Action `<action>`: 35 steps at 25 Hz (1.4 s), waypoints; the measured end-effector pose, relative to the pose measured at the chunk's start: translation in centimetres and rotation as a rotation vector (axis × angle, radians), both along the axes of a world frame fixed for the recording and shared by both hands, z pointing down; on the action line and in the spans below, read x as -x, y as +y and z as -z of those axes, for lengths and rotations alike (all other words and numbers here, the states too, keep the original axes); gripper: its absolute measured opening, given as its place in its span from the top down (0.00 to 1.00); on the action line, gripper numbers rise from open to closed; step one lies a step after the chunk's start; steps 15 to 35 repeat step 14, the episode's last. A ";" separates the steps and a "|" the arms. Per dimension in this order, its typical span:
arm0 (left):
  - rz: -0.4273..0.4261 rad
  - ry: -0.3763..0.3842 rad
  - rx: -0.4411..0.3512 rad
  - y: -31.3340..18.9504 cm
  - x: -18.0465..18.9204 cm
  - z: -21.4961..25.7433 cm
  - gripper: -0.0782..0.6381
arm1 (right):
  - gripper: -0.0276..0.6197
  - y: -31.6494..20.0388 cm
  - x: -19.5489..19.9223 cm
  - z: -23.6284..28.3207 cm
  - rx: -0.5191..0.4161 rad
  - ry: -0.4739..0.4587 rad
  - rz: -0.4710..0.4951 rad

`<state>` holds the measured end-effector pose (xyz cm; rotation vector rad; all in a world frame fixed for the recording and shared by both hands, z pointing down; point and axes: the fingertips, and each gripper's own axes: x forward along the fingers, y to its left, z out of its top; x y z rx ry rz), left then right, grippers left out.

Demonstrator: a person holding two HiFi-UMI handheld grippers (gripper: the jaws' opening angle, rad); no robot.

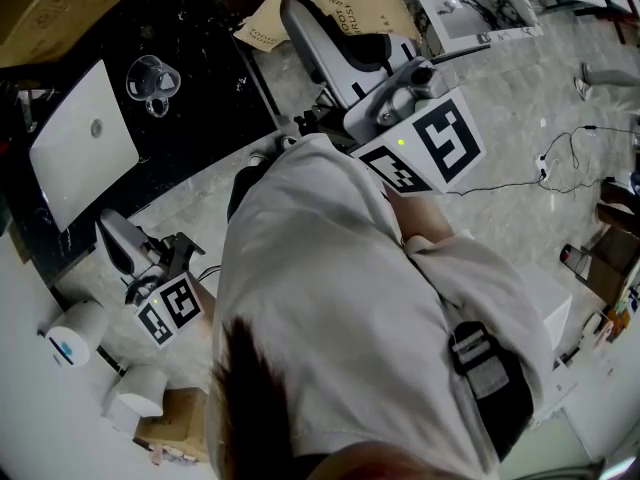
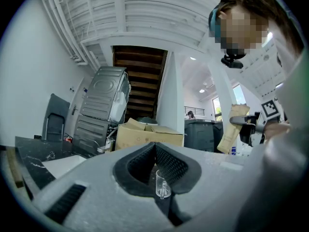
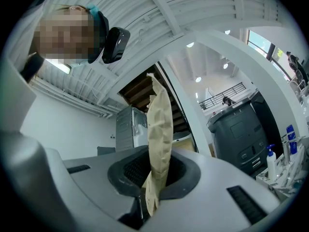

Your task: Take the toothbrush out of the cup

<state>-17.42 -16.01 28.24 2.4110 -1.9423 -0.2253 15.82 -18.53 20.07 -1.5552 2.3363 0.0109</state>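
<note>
Your left gripper [image 2: 154,149]: closed, empty.
Your right gripper [image 3: 155,158]: clamped on paper bag [image 3: 160,115].
Toothbrush: indistinct, presumably in clear cup [image 1: 152,80] on black table [image 1: 205,38].
Handling: likely light, stiff, slick; pinch handle above rim.

Left gripper [image 2: 155,151], right gripper [image 3: 155,170]: pale grey moulded shells. Black ribbed pads line the jaws, with a dark slotted vent set back on either side. Behind the jaws sit white marker cubes with black squares: left cube [image 1: 170,311], right cube [image 1: 425,148]. Person wears a white shirt [image 1: 330,298] and a black strap with a grey buckle [image 1: 487,366].
</note>
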 end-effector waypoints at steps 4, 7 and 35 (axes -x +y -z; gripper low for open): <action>-0.007 -0.001 0.000 -0.2 -0.3 0.0 0.87 | 0.91 0.0 -0.3 -0.1 0.004 0.000 -0.009; -0.008 -0.001 0.000 -0.2 -0.4 0.1 0.87 | 0.91 0.1 -0.6 -0.1 0.005 0.003 -0.018; -0.006 0.000 0.000 -0.1 -0.3 0.1 0.87 | 0.91 0.2 -0.8 -0.1 0.007 0.005 -0.024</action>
